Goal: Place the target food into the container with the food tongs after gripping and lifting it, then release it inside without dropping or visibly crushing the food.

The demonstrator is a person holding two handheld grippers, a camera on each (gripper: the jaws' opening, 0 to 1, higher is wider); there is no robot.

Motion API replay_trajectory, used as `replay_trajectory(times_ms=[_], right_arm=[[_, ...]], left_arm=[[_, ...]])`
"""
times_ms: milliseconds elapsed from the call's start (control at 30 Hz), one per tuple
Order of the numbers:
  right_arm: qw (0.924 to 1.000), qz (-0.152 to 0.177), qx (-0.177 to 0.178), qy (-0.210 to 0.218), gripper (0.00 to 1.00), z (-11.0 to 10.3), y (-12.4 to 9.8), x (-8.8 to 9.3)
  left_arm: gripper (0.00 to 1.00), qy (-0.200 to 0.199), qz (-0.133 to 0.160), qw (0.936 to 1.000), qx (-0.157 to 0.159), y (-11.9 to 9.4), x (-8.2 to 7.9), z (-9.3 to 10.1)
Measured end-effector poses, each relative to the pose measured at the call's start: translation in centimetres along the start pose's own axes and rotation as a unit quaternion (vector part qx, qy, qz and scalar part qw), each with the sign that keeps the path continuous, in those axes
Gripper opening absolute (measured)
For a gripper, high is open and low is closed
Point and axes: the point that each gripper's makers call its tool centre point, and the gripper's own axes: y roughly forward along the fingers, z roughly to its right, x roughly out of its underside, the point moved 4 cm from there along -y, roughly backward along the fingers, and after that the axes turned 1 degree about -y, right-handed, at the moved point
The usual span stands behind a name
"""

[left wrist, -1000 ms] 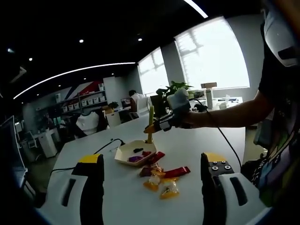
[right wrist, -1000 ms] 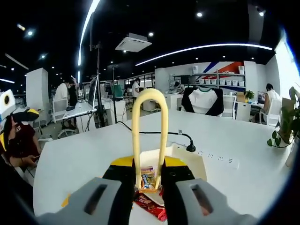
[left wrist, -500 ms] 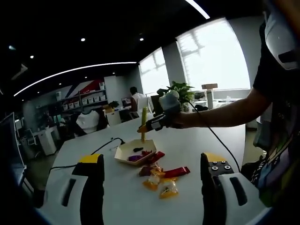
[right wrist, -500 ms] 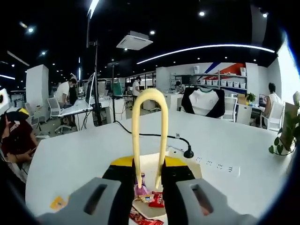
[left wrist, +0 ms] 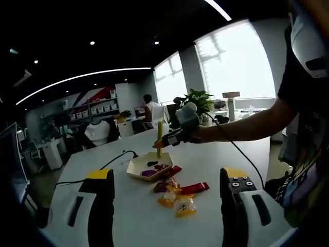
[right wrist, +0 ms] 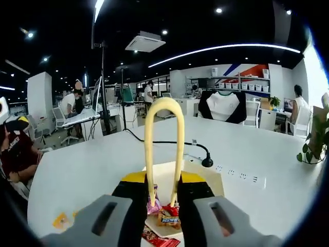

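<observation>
The right gripper clamps the yellow tongs, whose tips sit slightly apart, empty, over the tray. The wrapped snacks lie near the tray; light, crinkly, slippery, they seem best pinched mid-body, gently

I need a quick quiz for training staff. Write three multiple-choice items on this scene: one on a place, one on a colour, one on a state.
1. Where are the tongs?
A. over the tray
B. on the floor
C. beside the plant

2. What colour are the tongs?
A. blue
B. yellow
C. black

3. How is the left gripper?
A. shut on a wrapper
B. shut on the tray
C. open

Answers:
1. A, the tong tips hang above the tray in the right gripper view.
2. B, they show pale yellow.
3. C, its jaws stand wide apart with nothing between them.
</observation>
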Motion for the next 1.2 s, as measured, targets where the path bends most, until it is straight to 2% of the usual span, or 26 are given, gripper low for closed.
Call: replay_trajectory(times_ms=[100, 200, 367, 900, 1200], right_arm=[[1.0000, -0.004, -0.003, -0.006, 0.17, -0.6, -0.6, 0.3], [0.9999, -0.004, -0.006, -0.007, 0.17, -0.1, -0.6, 0.4], [0.9999, -0.005, -0.008, -0.003, 0.17, -1.1, -2.0, 0.8], [0.9993, -0.001, -0.023, -0.028, 0.19, -5.5, -5.6, 2.0], [0.9990, -0.001, -0.040, -0.020, 0.20, -7.9, -6.7, 3.2]], left_arm=[[0.90, 0.001, -0.001, 1.0000, 0.002, 0.1, 0.0, 0.1], [0.90, 0.001, 0.000, 1.0000, 0.004, 0.1, 0.0, 0.3], [0.90, 0.002, 0.001, 1.0000, 0.007, 0.2, -0.1, 0.6], [0.89, 0.005, 0.003, 0.9999, 0.015, 0.5, -0.4, 1.1], [0.88, 0.005, 0.004, 0.9998, 0.020, 0.9, -0.6, 1.2]])
